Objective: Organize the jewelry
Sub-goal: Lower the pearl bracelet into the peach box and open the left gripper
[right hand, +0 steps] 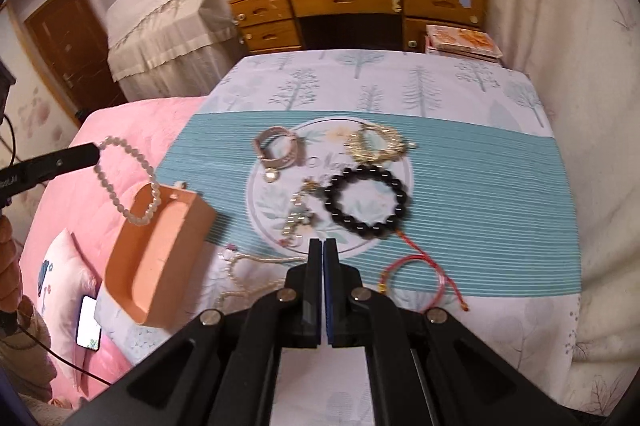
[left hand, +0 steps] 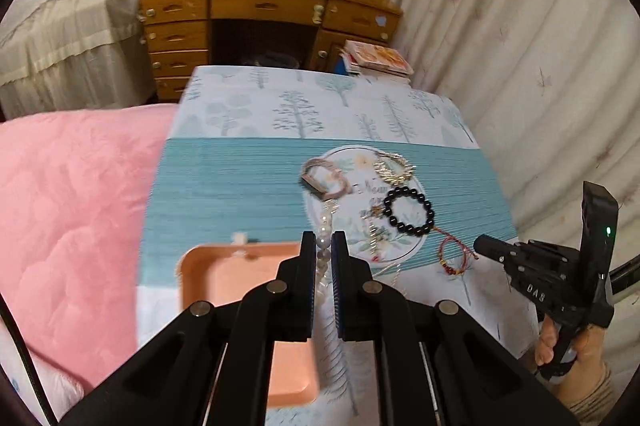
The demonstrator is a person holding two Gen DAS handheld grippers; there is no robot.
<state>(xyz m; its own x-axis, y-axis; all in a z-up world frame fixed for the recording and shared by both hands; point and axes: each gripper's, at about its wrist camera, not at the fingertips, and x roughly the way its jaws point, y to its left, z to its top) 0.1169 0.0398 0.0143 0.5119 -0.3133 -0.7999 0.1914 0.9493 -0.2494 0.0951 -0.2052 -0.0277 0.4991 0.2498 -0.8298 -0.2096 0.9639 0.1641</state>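
My left gripper [left hand: 323, 240] is shut on a white bead bracelet [left hand: 325, 246] and holds it in the air above the peach tray [left hand: 224, 278]. In the right wrist view the bracelet [right hand: 132, 181] hangs from the left gripper [right hand: 94, 149] over the tray [right hand: 160, 258]. My right gripper [right hand: 322, 246] is shut and empty, above the cloth near a black bead bracelet [right hand: 366, 195]. A red cord bracelet [right hand: 412, 282], a gold bracelet [right hand: 376, 143], a pinkish bangle [right hand: 278, 147], a small charm chain [right hand: 298, 214] and a pale chain [right hand: 244, 266] lie on the cloth.
A tree-print cloth with a teal band [right hand: 480, 185] covers the table. A pink quilt [left hand: 72, 205] lies to the left, with a phone [right hand: 89, 322] on a pillow. A wooden desk [left hand: 272, 9] and a stack of books [left hand: 380, 59] stand behind. A curtain [left hand: 520, 65] hangs on the right.
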